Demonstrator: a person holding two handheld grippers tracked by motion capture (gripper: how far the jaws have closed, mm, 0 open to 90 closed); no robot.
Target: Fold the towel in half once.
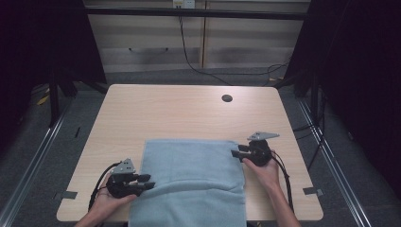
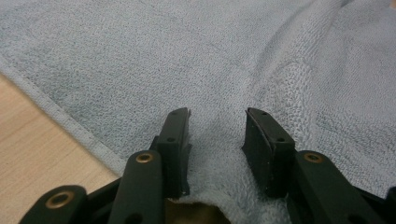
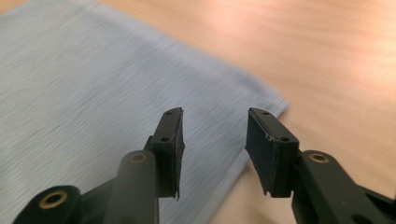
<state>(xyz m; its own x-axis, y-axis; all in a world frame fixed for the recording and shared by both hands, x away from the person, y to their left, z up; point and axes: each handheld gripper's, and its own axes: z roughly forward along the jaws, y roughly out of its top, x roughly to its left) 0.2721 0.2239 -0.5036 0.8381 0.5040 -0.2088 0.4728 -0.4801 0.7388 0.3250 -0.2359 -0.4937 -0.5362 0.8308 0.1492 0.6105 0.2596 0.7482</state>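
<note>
High view shows a pale wooden table with a light blue towel spread over its near half, the cloth running off the near edge. At the left, the person's left hand holds the left gripper, whose jaws point toward the towel's left border and reach just over it. Left gripper view looks along those two black jaws: they stand apart with a clear gap, and a raised fold of the towel lies between them and bunches up low between their bases. The left pad sits beside the cloth and the right pad stands slightly off it, so the jaws are open around the fold and do not clamp it. To the left of the jaws, the towel's hemmed edge runs diagonally, with bare table beyond it; ahead and to the right of the jaws a soft ridge crosses the terry surface. Farther right in the high view, the right hand holds the right gripper just beside the towel's far right corner, its jaws pointing left toward the cloth. Right gripper view shows these jaws open too, with nothing between the pads; the towel lies below and to the left of them, its corner just ahead of the right jaw, and bare table lies to the right. That view is blurred.
</note>
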